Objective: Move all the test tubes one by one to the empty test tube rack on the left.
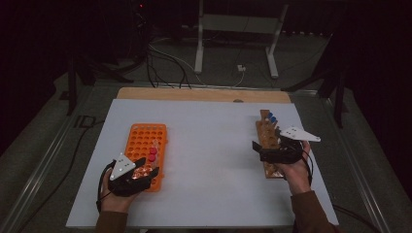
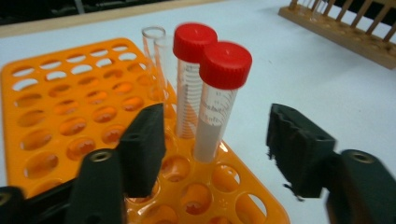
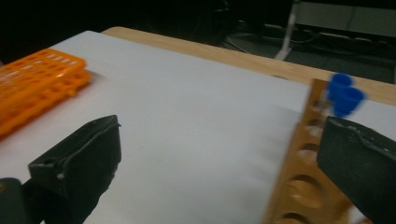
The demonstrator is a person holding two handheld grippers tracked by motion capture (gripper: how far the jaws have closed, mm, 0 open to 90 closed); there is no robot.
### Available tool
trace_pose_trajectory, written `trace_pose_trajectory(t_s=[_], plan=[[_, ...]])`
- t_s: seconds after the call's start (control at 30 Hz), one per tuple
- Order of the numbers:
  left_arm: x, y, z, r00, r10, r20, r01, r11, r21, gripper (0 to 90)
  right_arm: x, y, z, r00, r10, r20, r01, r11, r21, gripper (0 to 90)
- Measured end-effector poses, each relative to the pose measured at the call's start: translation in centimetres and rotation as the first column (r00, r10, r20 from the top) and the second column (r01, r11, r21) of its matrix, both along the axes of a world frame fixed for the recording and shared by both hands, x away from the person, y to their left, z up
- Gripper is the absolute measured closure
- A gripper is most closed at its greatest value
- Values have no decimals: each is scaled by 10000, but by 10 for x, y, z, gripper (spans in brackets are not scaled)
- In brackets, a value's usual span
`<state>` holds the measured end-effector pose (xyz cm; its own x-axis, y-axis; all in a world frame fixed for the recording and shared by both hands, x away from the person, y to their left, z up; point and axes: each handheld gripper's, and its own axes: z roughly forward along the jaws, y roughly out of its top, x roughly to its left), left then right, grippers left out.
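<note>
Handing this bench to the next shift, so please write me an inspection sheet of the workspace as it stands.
Surface: white table top, bare in the middle.
Job's things: orange rack holding two red-capped tubes and uncapped clear tubes; wooden rack with blue-capped tubes.
Clutter: nothing seen.
Grippers: left gripper open, jaws either side of the near red-capped tube, not touching; right gripper open, empty, by the wooden rack.
Cables: floor cables beyond the table.
Surroundings: dark room, white stand behind.

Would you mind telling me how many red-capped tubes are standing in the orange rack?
2: the nearer red-capped tube and the farther red-capped tube stand side by side along the right edge of the orange rack, ahead of the open left gripper.
</note>
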<state>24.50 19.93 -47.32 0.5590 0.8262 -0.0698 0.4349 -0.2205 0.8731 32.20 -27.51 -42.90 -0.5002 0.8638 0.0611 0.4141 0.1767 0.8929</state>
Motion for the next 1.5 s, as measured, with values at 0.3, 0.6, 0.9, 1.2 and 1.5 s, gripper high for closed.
trace_pose_trajectory(t_s=[0.3, 0.6, 0.9, 1.2, 1.5], plan=[[-1, -1, 5, 9987, 347, 362, -336, 9990, -303, 174, 27, -22, 9, 9982, -582, -161, 581, 9983, -59, 41], [-1, 1, 8, 9950, 774, 631, -754, 9966, -347, 2, 62, -32, -2, 9885, -1211, -902, 1197, 9926, -207, 235], [-3, 1, 10, 9896, 1144, 872, -1140, 9934, -91, 2, 80, -31, -19, 9748, -1841, -1259, 1749, 9813, -806, 563], [-3, 0, 11, 9875, 1245, 967, -1256, 9921, 53, 3, 86, -27, -22, 9728, -1887, -1346, 1748, 9786, -1085, 657], [-3, 1, 10, 9895, 1122, 910, -1126, 9936, -14, 24, 88, -23, -22, 9736, -1913, -1247, 1743, 9753, -1356, 768]])
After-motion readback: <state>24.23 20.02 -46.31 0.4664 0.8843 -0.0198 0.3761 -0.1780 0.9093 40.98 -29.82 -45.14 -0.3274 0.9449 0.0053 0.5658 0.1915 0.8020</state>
